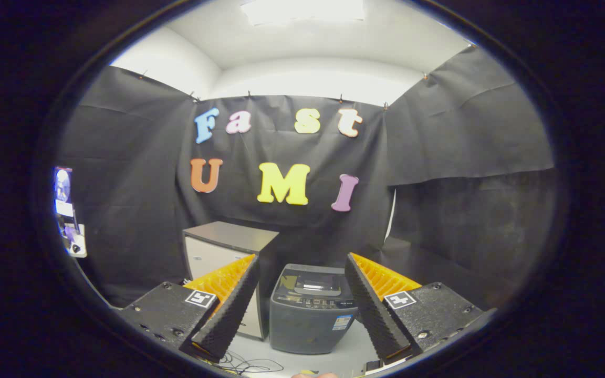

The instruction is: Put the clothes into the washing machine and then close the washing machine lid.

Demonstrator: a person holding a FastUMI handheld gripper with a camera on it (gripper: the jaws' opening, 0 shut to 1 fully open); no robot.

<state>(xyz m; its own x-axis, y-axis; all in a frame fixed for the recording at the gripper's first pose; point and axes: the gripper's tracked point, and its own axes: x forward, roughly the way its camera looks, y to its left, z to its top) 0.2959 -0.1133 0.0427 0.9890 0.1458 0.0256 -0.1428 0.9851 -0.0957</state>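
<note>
We see our tongs held wide apart, with nothing gripped between the two fingers; each finger carries a small square black-and-white marker on its base.

Beyond the fingers, and framed in the gap between them, stands the small dark grey top-loading washing machine. Its lid lies flat and closed, with a row of controls along the front edge of the top and a small sticker on the front right corner of the body. We cannot make out any clothes from here.

Just to the left of the washing machine, close beside it, stands a boxy cabinet with a dark brown top and pale front; our left finger hides its lower part. Both stand on a pale floor, where a tangle of thin dark cables lies near the base of the left finger.

Behind everything hangs the black cloth wall of the booth. Far to the left, against that cloth, a small lit screen on a mount is visible, too small for us to tell more.
</note>
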